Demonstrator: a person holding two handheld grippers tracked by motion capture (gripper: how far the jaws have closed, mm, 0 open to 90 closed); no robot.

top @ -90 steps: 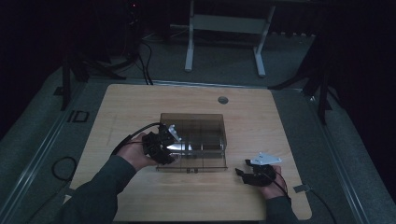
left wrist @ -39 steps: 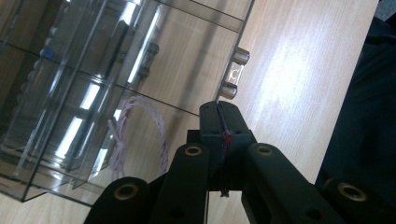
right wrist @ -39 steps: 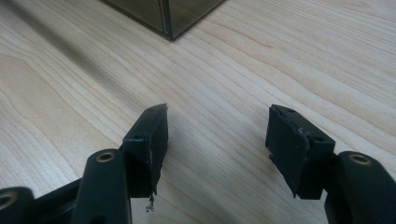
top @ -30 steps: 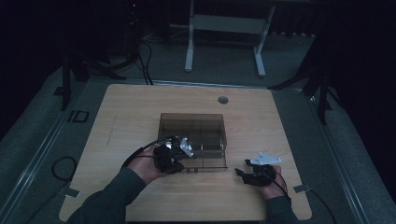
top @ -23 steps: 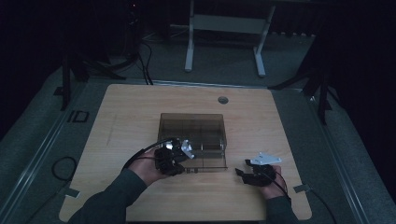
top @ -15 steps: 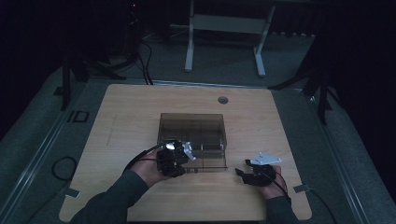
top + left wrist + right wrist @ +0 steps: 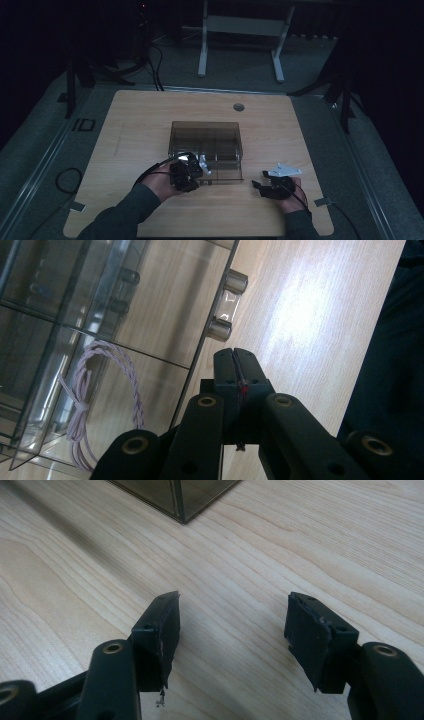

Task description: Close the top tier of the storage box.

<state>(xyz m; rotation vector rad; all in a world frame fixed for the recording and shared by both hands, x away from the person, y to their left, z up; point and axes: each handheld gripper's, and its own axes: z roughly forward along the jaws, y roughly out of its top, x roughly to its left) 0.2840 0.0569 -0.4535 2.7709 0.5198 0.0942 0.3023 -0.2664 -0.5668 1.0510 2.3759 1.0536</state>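
At the centre of the high view, a smoked clear plastic box [image 7: 206, 150] with inner dividers stands on the light wooden table [image 7: 140, 115], and both of a person's hands work at its near edge. The left gripper [image 7: 186, 174] sits just below the box's lower left corner in that frame, jaws clenched together with nothing visible between them; three seconds ago it lay over the box's left half, and it has since drawn back toward the bottom of the frame, off the box. Seen in the left gripper view, the shut jaws [image 7: 235, 371] point at a clear handle [image 7: 226, 305] on two short round posts on the box's front panel, near it but apart from it. Behind that panel, at the lower left of the same view, a coil of pale twisted cord [image 7: 87, 405] tied at one side lies on the floor of a compartment. Toward the lower right of the high view the right gripper [image 7: 274, 186] rests on the table well apart from the box, its grey three-cornered plate uppermost; it has kept its place across all the earlier frames. Its own view shows the jaws [image 7: 230, 630] released and spread wide over bare wood, nothing between them, with one corner of the box [image 7: 180, 500] at the top edge of the frame
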